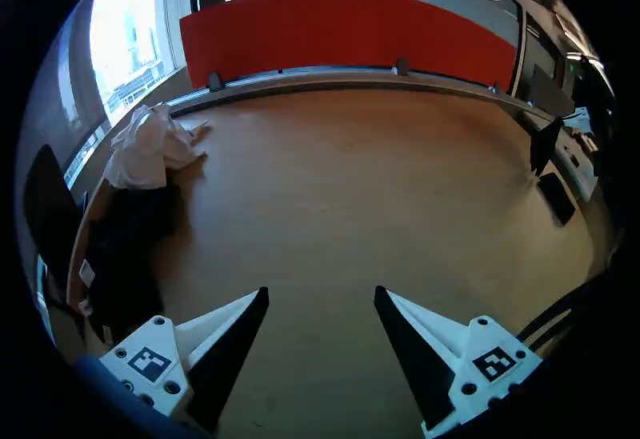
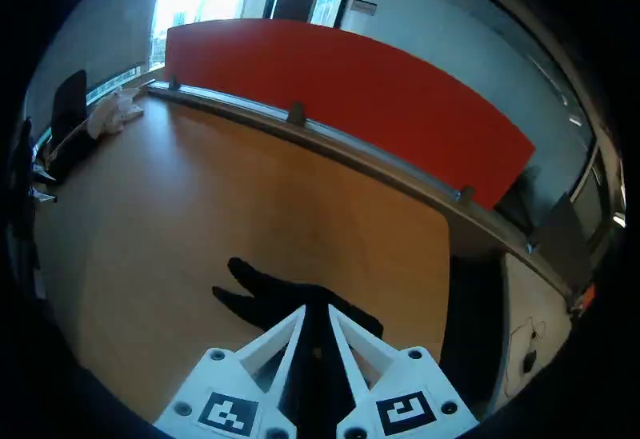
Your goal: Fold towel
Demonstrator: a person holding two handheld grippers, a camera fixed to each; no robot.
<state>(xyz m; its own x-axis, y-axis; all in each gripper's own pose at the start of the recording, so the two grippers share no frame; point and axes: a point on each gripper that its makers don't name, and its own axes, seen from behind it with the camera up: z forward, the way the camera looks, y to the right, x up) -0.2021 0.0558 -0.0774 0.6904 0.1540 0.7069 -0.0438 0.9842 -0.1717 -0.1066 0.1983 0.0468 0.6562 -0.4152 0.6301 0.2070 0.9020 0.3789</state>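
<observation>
Two tongs, left tongs (image 1: 320, 289) wide apart, empty, right tongs (image 2: 316, 309) pinching dark towel (image 2: 264, 293).

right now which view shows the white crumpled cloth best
The left gripper view: the white crumpled cloth sits large on the table at left, with its folds visible. The right gripper view shows that cloth as a small, far-off pale heap.

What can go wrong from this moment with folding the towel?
1. The right claw seems to pinch little of the dark towel; it may slip out when lifted.
2. The left claw hangs open over bare table, so one-sided pulling may drag the towel crooked.
</observation>
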